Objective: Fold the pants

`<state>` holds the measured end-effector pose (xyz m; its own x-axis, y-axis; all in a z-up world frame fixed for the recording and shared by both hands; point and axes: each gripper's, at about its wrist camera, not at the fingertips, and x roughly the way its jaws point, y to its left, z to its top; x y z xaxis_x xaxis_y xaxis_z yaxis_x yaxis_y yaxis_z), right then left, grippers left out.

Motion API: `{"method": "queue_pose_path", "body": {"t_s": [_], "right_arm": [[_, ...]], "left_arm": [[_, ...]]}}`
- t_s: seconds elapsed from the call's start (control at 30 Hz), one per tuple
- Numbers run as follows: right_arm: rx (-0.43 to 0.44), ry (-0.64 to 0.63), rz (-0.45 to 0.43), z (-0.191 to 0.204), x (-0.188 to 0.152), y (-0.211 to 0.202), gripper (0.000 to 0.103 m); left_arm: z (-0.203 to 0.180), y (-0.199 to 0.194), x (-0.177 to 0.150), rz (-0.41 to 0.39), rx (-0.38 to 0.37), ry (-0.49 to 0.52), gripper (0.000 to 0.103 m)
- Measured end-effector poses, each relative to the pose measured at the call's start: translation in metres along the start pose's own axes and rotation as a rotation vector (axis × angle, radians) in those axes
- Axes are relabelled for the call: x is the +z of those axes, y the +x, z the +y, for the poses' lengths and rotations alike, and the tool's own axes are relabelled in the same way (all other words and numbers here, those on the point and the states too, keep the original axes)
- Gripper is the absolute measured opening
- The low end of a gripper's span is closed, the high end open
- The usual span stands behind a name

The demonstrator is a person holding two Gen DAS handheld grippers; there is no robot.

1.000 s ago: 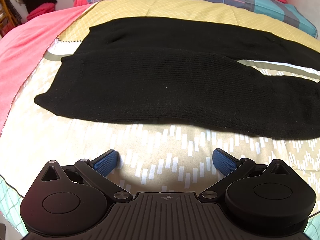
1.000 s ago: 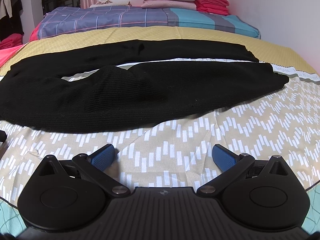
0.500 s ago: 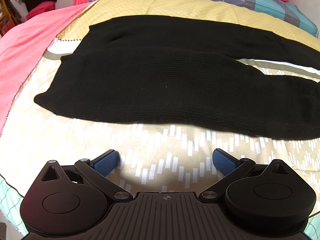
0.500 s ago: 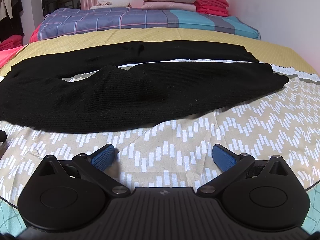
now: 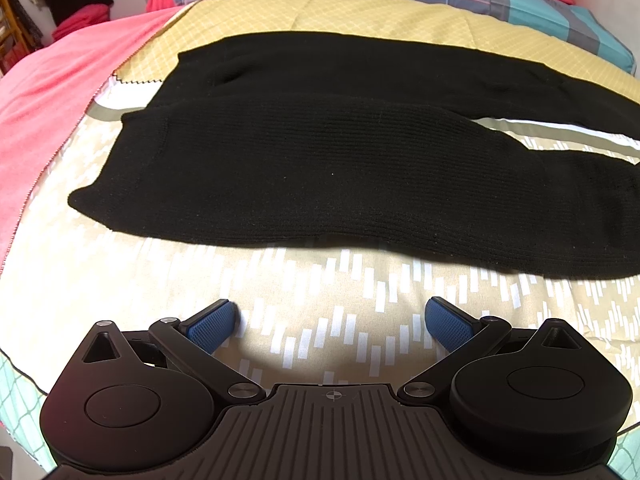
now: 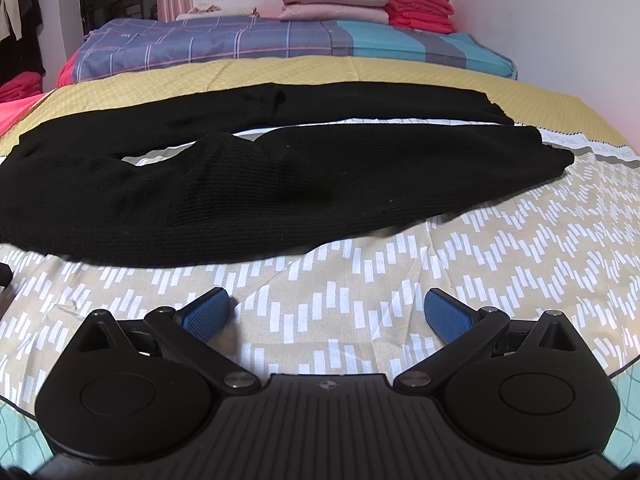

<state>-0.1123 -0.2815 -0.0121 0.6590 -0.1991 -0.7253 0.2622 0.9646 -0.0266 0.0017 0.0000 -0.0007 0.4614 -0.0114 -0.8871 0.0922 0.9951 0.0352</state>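
Observation:
Black knit pants lie flat across the patterned bedspread, waist end to the left, two legs running right with a narrow gap between them. They also show in the right wrist view, where the leg cuffs end at the right. My left gripper is open and empty, just short of the pants' near edge by the waist end. My right gripper is open and empty, just short of the near leg's edge.
The beige and white bedspread lies under both grippers. A pink blanket lies at the left. A plaid quilt and stacked pink and red folded clothes sit at the back by the wall.
Both grippers have crept slightly forward toward the pants. The pants have not moved. Both grippers stay open.

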Motion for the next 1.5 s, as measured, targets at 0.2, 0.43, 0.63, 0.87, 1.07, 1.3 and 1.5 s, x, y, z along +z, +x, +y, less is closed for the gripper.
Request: {"method": "queue_pose_path", "body": {"t_s": [0.2, 0.43, 0.63, 0.87, 1.07, 1.3, 1.5], "right_arm": [[0.007, -0.010, 0.056, 0.000, 0.013, 0.005, 0.103], [0.012, -0.014, 0.056, 0.001, 0.014, 0.006, 0.103], [0.040, -0.035, 0.014, -0.005, 0.008, 0.005, 0.103], [0.188, 0.039, -0.013, -0.051, 0.012, -0.007, 0.103], [0.078, 0.382, -0.124, -0.159, 0.045, -0.005, 0.097], [0.005, 0.578, -0.101, -0.226, 0.076, 0.063, 0.057], [-0.069, 0.436, -0.124, -0.201, 0.094, 0.083, 0.011]], "left_arm": [[0.000, -0.001, -0.001, -0.006, -0.005, 0.006, 0.103], [-0.001, -0.003, -0.005, -0.032, -0.006, 0.017, 0.103], [-0.001, -0.005, -0.007, -0.052, -0.016, 0.030, 0.103], [0.015, -0.025, -0.002, -0.057, -0.107, -0.038, 0.103], [0.018, -0.042, 0.026, -0.242, -0.089, -0.040, 0.103], [0.007, 0.007, 0.065, -0.236, -0.116, -0.053, 0.103], [0.005, 0.035, 0.062, -0.184, -0.152, -0.065, 0.103]]}}
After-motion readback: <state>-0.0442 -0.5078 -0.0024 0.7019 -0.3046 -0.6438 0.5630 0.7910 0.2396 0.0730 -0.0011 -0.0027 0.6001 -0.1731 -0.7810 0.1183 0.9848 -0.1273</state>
